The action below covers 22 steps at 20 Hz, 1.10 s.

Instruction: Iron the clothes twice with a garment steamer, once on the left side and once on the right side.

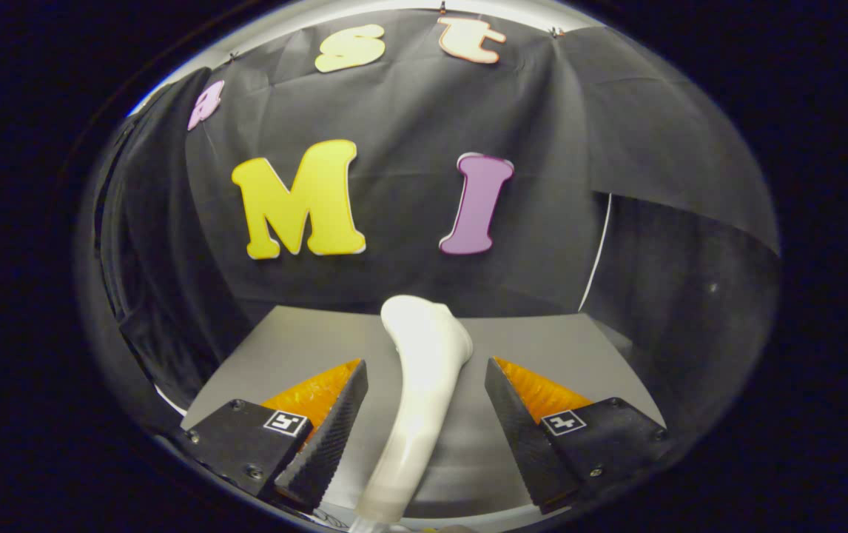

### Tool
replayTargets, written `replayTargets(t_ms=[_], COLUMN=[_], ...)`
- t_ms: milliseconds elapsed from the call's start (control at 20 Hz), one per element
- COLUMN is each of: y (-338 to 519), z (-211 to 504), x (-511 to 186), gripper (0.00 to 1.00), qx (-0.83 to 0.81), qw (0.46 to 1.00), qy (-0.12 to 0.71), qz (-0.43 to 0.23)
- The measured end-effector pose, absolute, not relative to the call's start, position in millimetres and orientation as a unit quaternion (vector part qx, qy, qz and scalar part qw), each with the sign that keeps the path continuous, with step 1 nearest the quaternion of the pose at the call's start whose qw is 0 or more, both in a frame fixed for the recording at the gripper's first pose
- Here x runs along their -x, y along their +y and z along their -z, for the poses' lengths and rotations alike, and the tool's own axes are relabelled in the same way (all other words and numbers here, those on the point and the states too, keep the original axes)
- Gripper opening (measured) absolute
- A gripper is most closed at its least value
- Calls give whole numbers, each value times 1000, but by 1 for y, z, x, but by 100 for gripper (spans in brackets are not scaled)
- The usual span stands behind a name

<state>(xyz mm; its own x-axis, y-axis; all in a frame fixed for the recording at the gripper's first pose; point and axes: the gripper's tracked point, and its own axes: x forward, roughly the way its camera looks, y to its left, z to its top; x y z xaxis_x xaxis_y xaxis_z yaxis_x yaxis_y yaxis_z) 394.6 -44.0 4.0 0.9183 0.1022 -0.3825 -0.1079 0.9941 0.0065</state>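
Note:
A white garment steamer (pixel 424 400) rises between my fingers, its handle running up from below and its rounded head ending just beyond the fingertips. My gripper (pixel 425 368) is open. The left finger (pixel 335 429) and the right finger (pixel 516 429) each stand a small gap off the handle, neither pressing on it. The steamer is over a grey table (pixel 298 340).
The table's far edge meets the black cloth wall (pixel 394 111) just beyond the steamer's head. A thin white cord (pixel 599 252) hangs down the wall at the table's far right corner. Darker cloth folds hang to the left (pixel 150 259).

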Motion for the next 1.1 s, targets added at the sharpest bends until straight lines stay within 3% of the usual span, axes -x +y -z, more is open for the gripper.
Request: replayTargets(t_ms=[250,500,750,1100], y=[-38,-30,-22,-8], z=[44,52,35,-14], x=[-399,-402,-390,-345], gripper=[95,60,43,38], qx=[1,-39,-107,-95], qw=[963,958,955,971], qy=[261,272,259,188], qz=[-71,-79,-102,-112])
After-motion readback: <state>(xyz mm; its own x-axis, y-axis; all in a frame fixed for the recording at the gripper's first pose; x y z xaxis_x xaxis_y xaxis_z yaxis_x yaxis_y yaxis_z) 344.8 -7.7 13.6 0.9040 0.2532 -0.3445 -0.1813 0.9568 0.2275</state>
